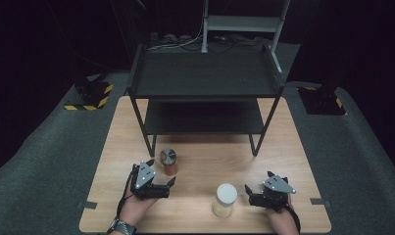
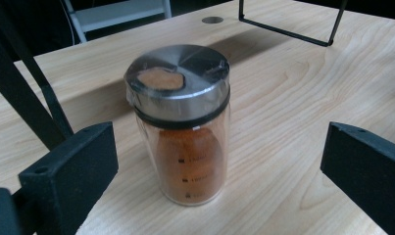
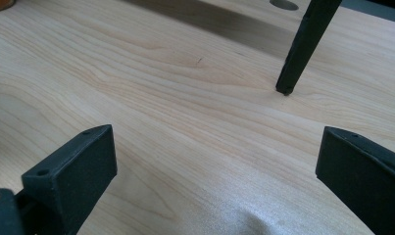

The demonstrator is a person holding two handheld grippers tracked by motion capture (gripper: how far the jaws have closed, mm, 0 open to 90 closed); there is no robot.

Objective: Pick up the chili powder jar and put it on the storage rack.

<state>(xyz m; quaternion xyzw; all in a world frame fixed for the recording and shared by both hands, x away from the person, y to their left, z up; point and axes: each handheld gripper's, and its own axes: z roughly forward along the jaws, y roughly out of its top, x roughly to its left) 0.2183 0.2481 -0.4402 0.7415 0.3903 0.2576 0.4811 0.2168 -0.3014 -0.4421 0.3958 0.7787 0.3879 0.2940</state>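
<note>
Table: light wooden tabletop [image 1: 205,161] bearing a black two-tier metal shelf rack [image 1: 205,78] at its far side.
Spice jar: clear glass jar of orange-brown powder with a silver metal lid [image 2: 180,122], upright on the wood near the rack's front left leg.
Left gripper [image 1: 171,183]: jaws spread wide, empty; the spice jar stands between and just ahead of them, untouched.
White-lidded jar: pale yellowish jar with a white round lid [image 1: 224,199], upright near the front edge.
Right gripper [image 1: 247,192]: jaws wide apart, empty, just beside the white-lidded jar, over bare wood.
</note>
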